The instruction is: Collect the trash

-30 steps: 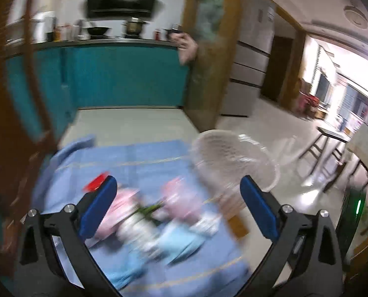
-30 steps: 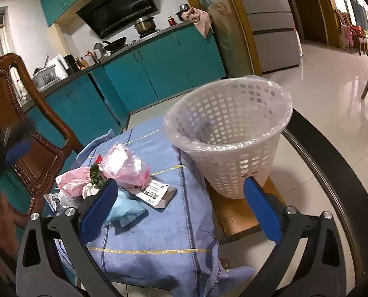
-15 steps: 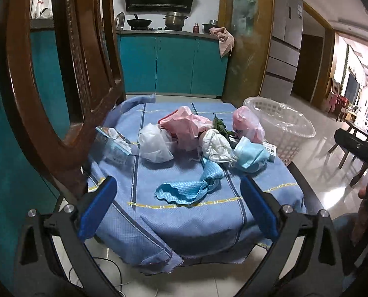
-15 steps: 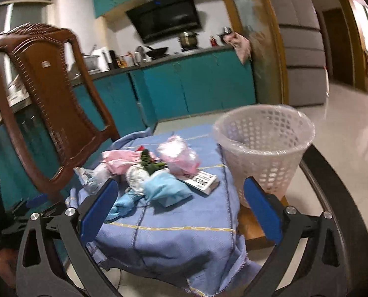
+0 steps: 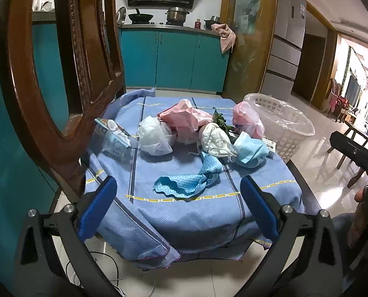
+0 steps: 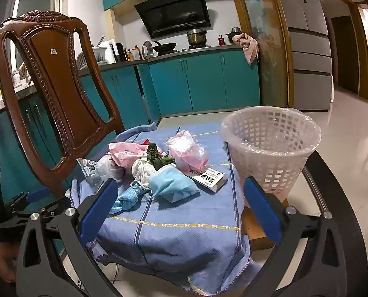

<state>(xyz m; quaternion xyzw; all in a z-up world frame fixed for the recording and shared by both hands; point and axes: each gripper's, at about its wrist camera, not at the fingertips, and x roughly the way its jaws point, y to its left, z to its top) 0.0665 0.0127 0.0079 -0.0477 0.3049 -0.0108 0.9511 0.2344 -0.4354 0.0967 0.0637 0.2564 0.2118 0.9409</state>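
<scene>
Lying heaped on the cloth [image 6: 184, 225] beside the basket [image 6: 270, 148], the trash looks light and soft. Both grippers, left [image 5: 181, 210] and right [image 6: 181, 211], hover wide, empty. Pinching the mask [image 6: 171, 183] mid-bulge should hold.

Near the middle of the right wrist view, a small white carton [image 6: 209, 177] lying on the table's blue cloth [image 6: 184, 222] carries printed characters and a red mark, too small to read. No other text is legible in either view.
</scene>
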